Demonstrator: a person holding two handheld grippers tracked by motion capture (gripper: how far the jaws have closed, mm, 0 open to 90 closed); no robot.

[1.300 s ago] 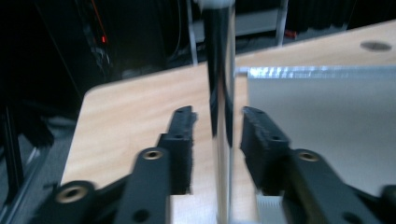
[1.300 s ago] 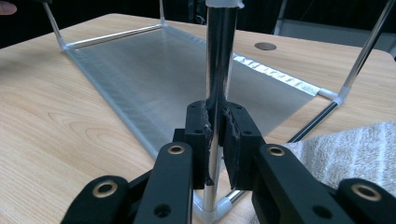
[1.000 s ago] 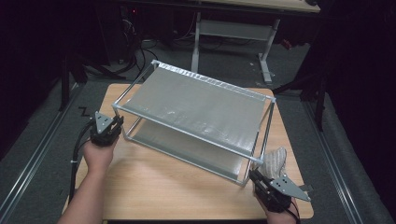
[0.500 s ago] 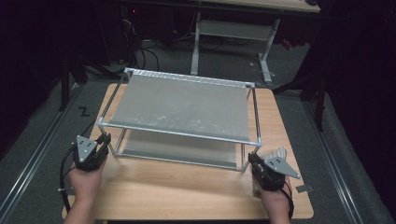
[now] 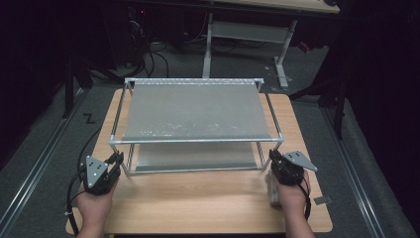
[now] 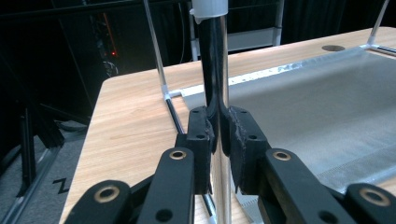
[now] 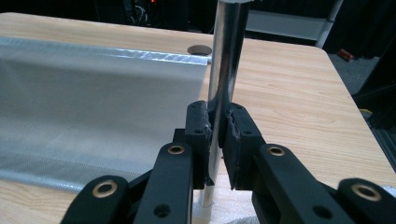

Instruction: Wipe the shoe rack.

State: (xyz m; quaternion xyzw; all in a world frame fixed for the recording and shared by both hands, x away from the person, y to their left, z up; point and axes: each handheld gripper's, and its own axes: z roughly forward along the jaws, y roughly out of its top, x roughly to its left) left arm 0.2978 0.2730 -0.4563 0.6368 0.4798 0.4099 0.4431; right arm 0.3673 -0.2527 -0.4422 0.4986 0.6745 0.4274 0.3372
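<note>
A two-tier metal rack (image 5: 195,111) stands square on the wooden table (image 5: 198,203), w/ its long side toward the person. Left tongs (image 5: 118,159) are clenched on the rack's front-left post (image 6: 219,84); right tongs (image 5: 274,157) are clenched on the front-right post (image 7: 226,60). In both gripper views the black pads press the shiny tube from either side, low on the post, just above the table.

Around it: a cable hole (image 7: 199,49) in the table top just beyond the lower shelf (image 7: 93,93) in the right gripper view. Behind the table, a second desk frame (image 5: 247,34) w/ white legs and a tangle of black cables (image 5: 148,54) on the floor. A floor rail (image 5: 29,183) runs along the left, another on the right. Small grey scrap (image 5: 323,201) lies on the floor by the table's right edge. Nothing sits on either shelf.

Hard to read: room is v. dark, so the background past the desk frame is black. Lower shelf is mostly covered by the upper one in the high view. A whitish thing under the right hand (image 5: 292,198) can't be made out. Forearms are cut off at the bottom edge.
</note>
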